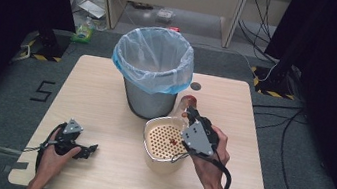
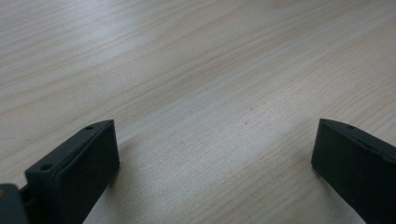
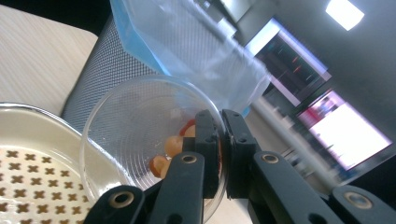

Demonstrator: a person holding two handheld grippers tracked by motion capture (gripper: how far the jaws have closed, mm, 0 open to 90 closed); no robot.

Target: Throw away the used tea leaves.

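My right gripper [image 3: 220, 140] had its two black jaws pressed together on the rim of a clear plastic cup [image 3: 140, 135], pinching the thin wall between them; the cup lay tipped on its side, its mouth leaning toward a cream strainer bowl [image 1: 164, 144] pierced with small cross-shaped holes; a few small round brownish and red bits [image 3: 170, 151] sat at the cup's low side, close to my jaws, not yet poured out; in the high view my right gripper [image 1: 192, 116] held the cup just beyond the strainer bowl's far rim, beside a mesh bin [image 1: 152, 72] lined with a pale blue bag; a little red already lay on the strainer's floor. My left gripper [image 1: 93, 149] rested low on the wooden table [image 2: 196, 70], well apart from all this, its jaws spread wide with nothing between them.

As I judged it, the risks lay in the grip and the tilt; the cup's wall was thin and slick, so a hard squeeze could buckle it and a soft one let it slide free; tipping too fast, or with the mouth off the bowl's edge, could send the bits onto the table; nothing steadied the strainer bowl, so a knock from the cup could shift it.
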